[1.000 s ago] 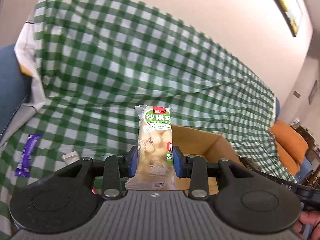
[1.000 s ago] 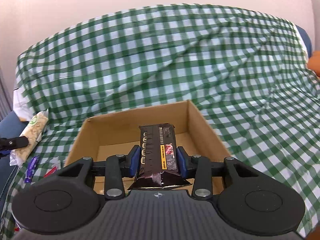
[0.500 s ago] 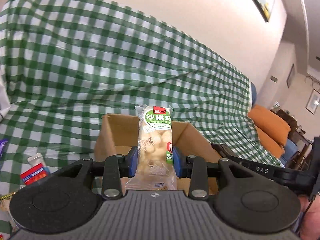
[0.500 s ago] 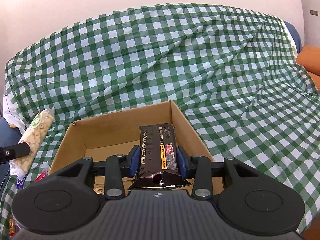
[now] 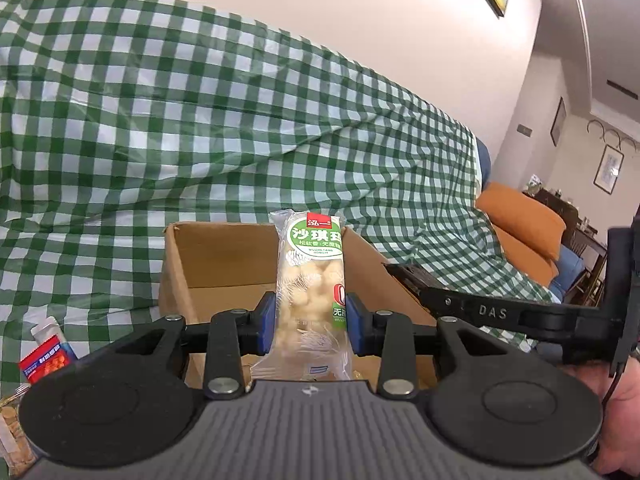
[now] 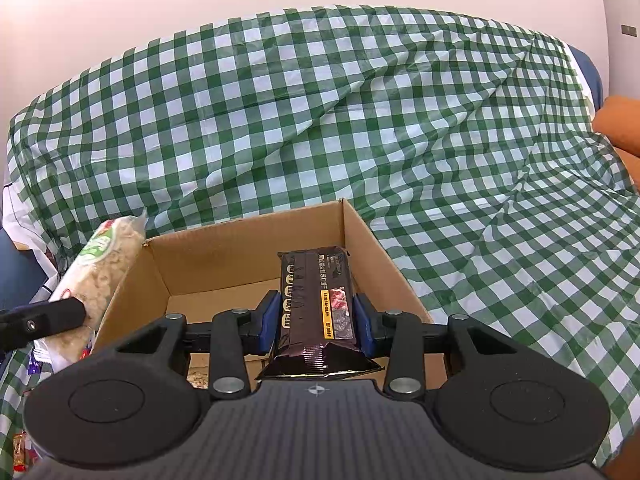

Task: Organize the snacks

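Crowding one box (image 6: 256,252): left gripper (image 5: 308,322) pinching pastry (image 5: 310,276), right gripper (image 6: 316,322) clamping bar (image 6: 316,292); risking collision above its left edge.

One cardboard box (image 6: 256,256), two gripped snack packs, one red-blue packet (image 5: 48,360).

Pale sachima pack (image 5: 310,280) and dark bar (image 6: 318,312) upright over open cardboard box (image 6: 224,256).

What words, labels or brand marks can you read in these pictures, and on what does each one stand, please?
"沙琪玛": green label of the pale snack pack in the left gripper; smaller print below is blurred.
"DAS": arm of the right gripper.
Dark snack bar in the right gripper: print unreadable.
Red-and-blue packet: unreadable.
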A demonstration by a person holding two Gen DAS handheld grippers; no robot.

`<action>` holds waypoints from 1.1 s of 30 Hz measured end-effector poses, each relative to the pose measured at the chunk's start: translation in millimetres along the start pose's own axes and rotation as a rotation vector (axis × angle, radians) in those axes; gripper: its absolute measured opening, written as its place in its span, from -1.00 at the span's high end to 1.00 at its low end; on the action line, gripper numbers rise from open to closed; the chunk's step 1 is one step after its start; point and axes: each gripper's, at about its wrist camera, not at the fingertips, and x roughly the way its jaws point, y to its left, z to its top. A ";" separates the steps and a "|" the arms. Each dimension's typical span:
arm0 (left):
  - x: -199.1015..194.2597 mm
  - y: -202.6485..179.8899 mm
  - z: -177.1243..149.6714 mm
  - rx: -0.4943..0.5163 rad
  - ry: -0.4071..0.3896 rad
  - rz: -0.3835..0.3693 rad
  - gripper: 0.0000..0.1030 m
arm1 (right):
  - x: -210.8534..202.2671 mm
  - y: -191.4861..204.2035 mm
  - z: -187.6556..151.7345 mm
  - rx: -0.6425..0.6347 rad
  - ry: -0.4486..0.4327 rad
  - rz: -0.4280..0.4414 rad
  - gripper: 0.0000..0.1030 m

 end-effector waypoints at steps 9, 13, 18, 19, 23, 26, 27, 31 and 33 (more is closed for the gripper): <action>3.5 -4.7 -3.4 0.032 0.009 -0.010 0.23 | 1.9 -1.6 1.8 -0.001 0.002 0.002 0.20; 5.3 -6.6 -4.2 0.042 0.013 -0.011 0.23 | 1.7 -2.2 1.6 -0.006 -0.002 0.005 0.20; 6.1 -7.8 -5.4 0.051 0.016 -0.013 0.23 | 1.5 -1.8 1.1 -0.006 -0.001 0.007 0.20; 6.3 -8.1 -5.7 0.054 0.016 -0.014 0.23 | 1.7 -1.9 1.0 -0.006 0.000 0.008 0.20; 6.9 -8.6 -6.5 0.058 0.018 -0.016 0.23 | 2.2 -1.3 1.5 -0.011 0.000 0.013 0.20; 7.1 -9.0 -6.3 0.061 0.018 -0.017 0.23 | 2.9 -1.9 1.6 -0.013 0.002 0.015 0.20; 7.0 -9.1 -6.1 0.061 0.017 -0.018 0.23 | 2.9 -1.9 1.7 -0.013 0.001 0.016 0.20; 7.2 -9.6 -5.7 0.063 0.015 -0.015 0.23 | 3.8 -1.3 0.9 -0.014 0.003 0.014 0.20; 7.4 -9.1 -5.1 0.061 0.015 -0.015 0.23 | 4.5 -1.2 1.1 -0.016 0.004 0.015 0.20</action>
